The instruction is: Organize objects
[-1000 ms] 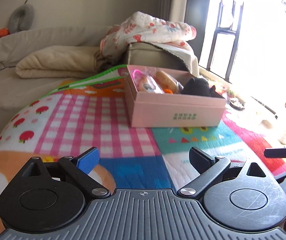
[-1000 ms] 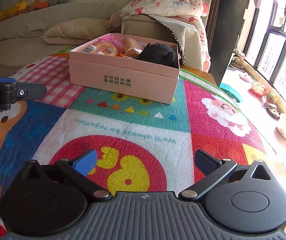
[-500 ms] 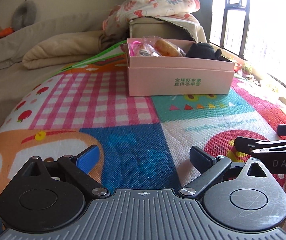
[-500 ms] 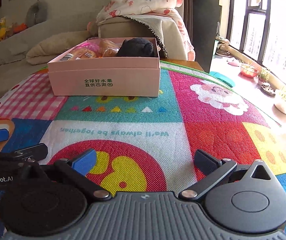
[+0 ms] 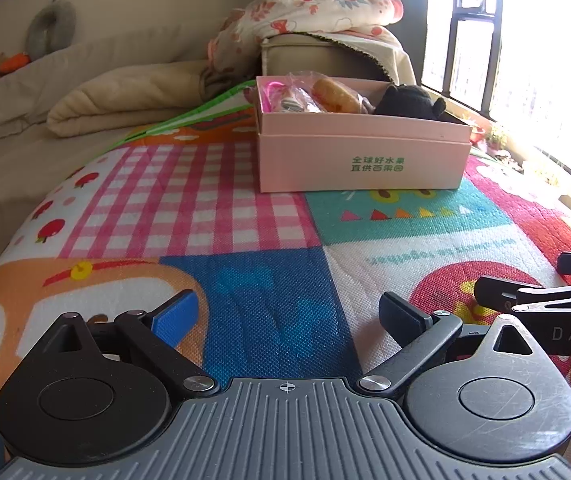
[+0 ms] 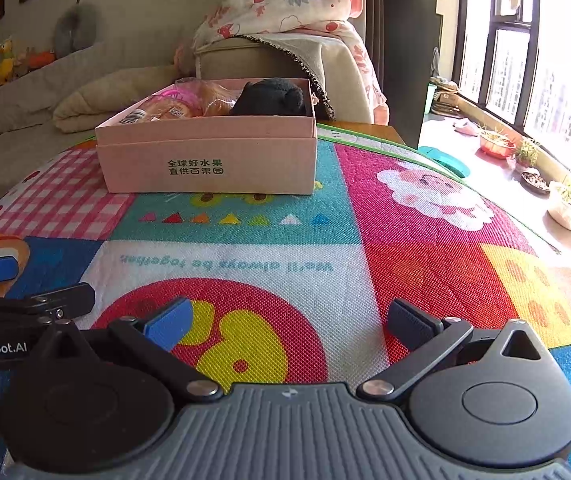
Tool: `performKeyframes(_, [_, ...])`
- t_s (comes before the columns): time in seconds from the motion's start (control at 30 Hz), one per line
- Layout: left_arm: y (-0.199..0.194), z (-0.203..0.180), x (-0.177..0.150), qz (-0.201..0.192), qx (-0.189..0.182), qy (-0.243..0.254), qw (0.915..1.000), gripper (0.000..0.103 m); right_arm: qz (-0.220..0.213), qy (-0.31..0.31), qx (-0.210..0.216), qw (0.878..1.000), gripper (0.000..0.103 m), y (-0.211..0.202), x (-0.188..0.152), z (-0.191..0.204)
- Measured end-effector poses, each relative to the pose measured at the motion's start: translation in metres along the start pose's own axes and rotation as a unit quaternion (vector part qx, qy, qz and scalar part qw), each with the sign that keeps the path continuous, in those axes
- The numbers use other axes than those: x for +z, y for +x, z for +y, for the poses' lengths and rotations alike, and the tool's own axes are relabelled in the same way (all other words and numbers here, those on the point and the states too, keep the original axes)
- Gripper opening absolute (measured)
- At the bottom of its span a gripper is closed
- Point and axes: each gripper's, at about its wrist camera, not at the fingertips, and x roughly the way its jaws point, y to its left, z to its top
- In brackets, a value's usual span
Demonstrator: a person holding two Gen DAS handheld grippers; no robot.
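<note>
Seemingly, the organizing is at or near its end: a black plush toy (image 6: 271, 96), wrapped buns (image 5: 335, 94) and a pink packet (image 5: 281, 96) are seen inside the pink cardboard box (image 6: 209, 160), and nothing loose is seen on the colourful patterned mat (image 6: 425, 248) covering the surface. Both the left hand-held gripper (image 5: 287, 318) and the right hand-held gripper (image 6: 289, 322) are held low, spread wide and empty, side by side, with the box well ahead. Little beyond withdrawal appears to be called for.

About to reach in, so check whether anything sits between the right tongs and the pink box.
Nothing visible does. Only bare play mat lies between the open right tongs and the pink box. The left tongs sit off to the side.
</note>
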Motion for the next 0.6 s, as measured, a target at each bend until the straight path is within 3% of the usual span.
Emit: performKeyframes(0.6, [0.0013, -0.0014, 0.0007, 0.001, 0.011, 0.003, 0.9999, 0.101, -0.007, 0.003, -0.009, 1.0, 0.103, -0.0022, -0.0041, -0.0006])
